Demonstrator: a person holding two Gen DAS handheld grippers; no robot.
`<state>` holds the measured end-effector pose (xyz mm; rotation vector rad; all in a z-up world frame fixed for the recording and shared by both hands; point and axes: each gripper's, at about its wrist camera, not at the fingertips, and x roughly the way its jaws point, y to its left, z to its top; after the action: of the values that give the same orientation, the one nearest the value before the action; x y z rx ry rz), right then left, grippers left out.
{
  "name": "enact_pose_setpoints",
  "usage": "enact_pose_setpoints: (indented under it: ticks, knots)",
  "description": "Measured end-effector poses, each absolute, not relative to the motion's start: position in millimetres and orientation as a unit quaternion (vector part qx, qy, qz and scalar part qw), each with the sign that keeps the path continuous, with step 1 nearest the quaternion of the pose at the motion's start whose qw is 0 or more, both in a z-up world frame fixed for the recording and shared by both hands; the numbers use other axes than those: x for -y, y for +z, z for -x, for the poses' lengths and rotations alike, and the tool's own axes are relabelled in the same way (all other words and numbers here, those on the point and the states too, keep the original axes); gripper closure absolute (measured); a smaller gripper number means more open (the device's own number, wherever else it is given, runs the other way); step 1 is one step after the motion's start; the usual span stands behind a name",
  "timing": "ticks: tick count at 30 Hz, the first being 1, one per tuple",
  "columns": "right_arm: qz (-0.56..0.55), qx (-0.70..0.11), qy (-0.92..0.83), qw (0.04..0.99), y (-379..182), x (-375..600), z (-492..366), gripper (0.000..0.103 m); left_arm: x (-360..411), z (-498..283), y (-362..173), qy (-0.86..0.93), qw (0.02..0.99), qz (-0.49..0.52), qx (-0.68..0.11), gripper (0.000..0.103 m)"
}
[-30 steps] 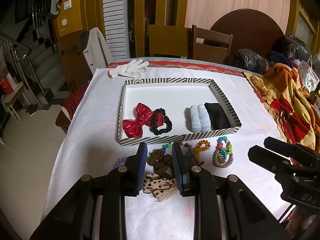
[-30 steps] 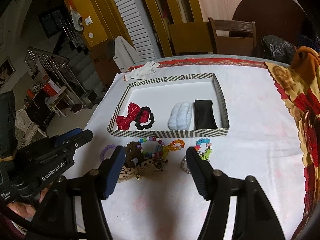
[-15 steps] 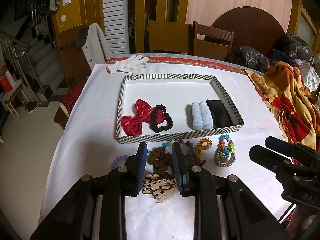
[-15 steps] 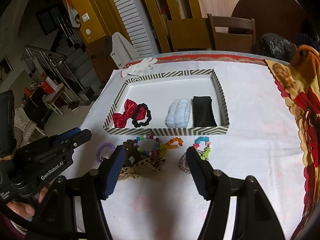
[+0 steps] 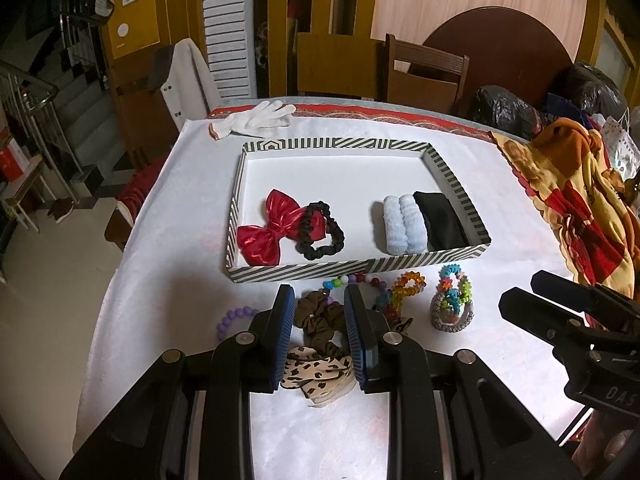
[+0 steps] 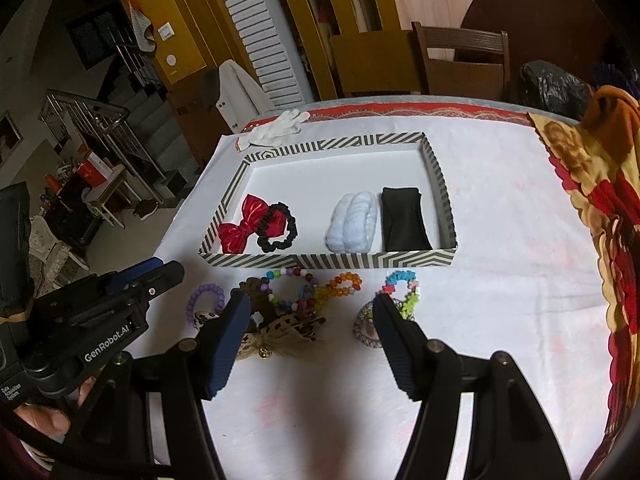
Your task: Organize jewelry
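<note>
Four pieces already lie in the striped tray (image 5: 456, 184), from left to right: a red bow (image 5: 276, 228), a black scrunchie (image 5: 322, 236), a pale blue scrunchie (image 5: 402, 224) and a black headband (image 5: 440, 220). The rest, I judge, is still to be sorted, and it sits in a row on the white counter (image 5: 168, 240) just in front of the tray's near wall: a purple bead bracelet (image 6: 204, 300), a brown scrunchie (image 5: 318, 316) with a leopard-print bow (image 5: 316, 372) below it, a multicoloured bead bracelet (image 6: 290, 286), an orange bead bracelet (image 6: 342, 286) and a blue-green bracelet (image 6: 402, 290) over a grey beaded ring (image 5: 452, 318)

The left hand-held gripper (image 5: 318, 304) hangs over the brown scrunchie, its jaws part open, one on each side of it, holding nothing. The right hand-held gripper (image 6: 310, 312) is spread wider and empty, framing the leopard bow and the bead bracelets, with the grey ring at its right finger
</note>
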<state>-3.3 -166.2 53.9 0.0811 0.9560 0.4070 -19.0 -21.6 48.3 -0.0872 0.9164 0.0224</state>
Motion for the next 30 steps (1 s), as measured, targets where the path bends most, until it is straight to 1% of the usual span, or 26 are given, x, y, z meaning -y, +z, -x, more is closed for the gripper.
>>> enact_pose_setpoints:
  ticks: [21,24,30]
  knots:
    - [-0.036,-0.469,0.19,0.862,44.9,165.2,-3.8,0.036,19.4,13.5,41.1,0.007,0.89,0.05,-0.453,0.085]
    - [-0.038,-0.473,0.189,0.86,41.3,166.7,-5.7,0.035,12.3,12.3,38.4,0.0,0.886,0.067,-0.458,0.085]
    - [-0.037,-0.483,0.183,0.855,27.9,176.6,-11.4,0.035,-25.1,12.9,27.8,0.004,0.869,0.124,-0.479,0.085]
